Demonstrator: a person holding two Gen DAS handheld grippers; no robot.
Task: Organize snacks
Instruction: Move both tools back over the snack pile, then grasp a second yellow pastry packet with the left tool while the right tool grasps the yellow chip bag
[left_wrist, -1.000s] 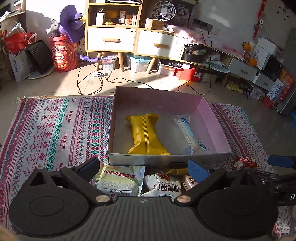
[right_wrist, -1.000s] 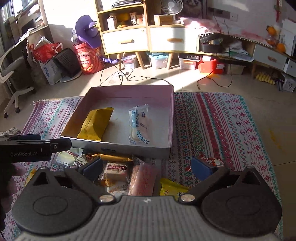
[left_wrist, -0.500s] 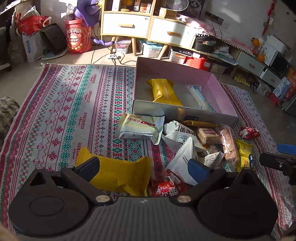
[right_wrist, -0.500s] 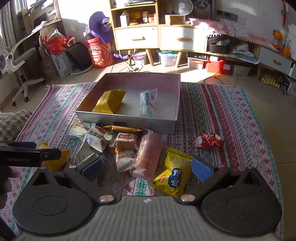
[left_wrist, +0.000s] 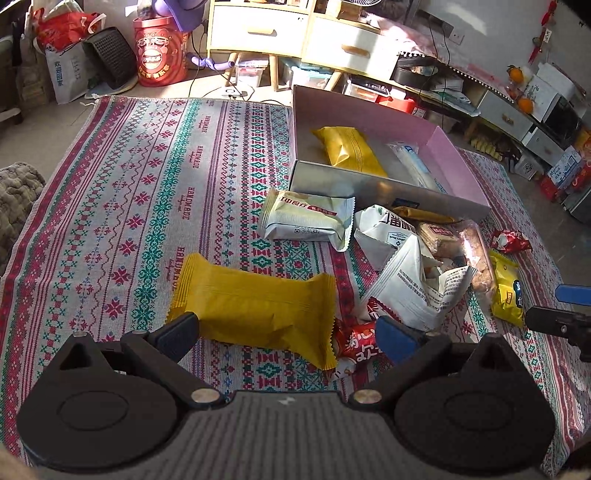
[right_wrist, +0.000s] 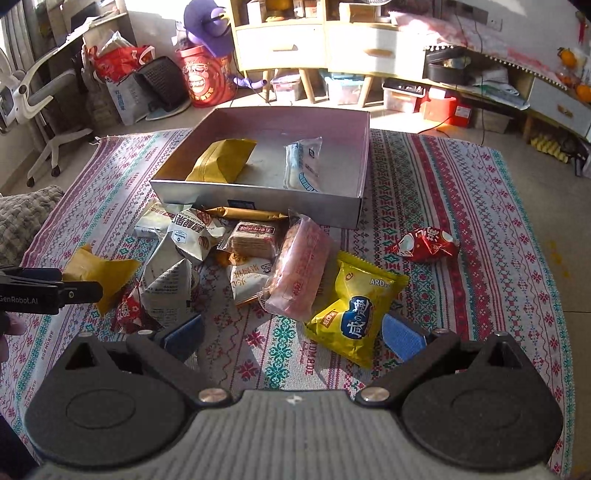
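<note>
A pink-lined box (left_wrist: 454, 155) (right_wrist: 258, 194) sits on the patterned rug and holds a yellow packet (left_wrist: 349, 149) (right_wrist: 221, 160) and a clear white-blue packet (left_wrist: 412, 162) (right_wrist: 303, 166). Loose snacks lie in front of it. My left gripper (left_wrist: 284, 334) is open, just above a big yellow packet (left_wrist: 255, 306). My right gripper (right_wrist: 291, 334) is open, close to a yellow packet with a blue label (right_wrist: 354, 314) and a pink packet (right_wrist: 301, 269). A red packet (right_wrist: 424, 243) lies apart to the right.
The rug (left_wrist: 129, 206) covers the floor. White packets (left_wrist: 310, 218) and a wafer pack (right_wrist: 253, 240) lie in the pile. Cabinets (right_wrist: 295, 44), a red drum (left_wrist: 159, 55), bags and cables stand behind the box. An office chair (right_wrist: 33, 99) is far left.
Both grippers have pulled back from the box, so the snack pile in front of it has come into view. The left gripper now hangs over the big yellow packet.
</note>
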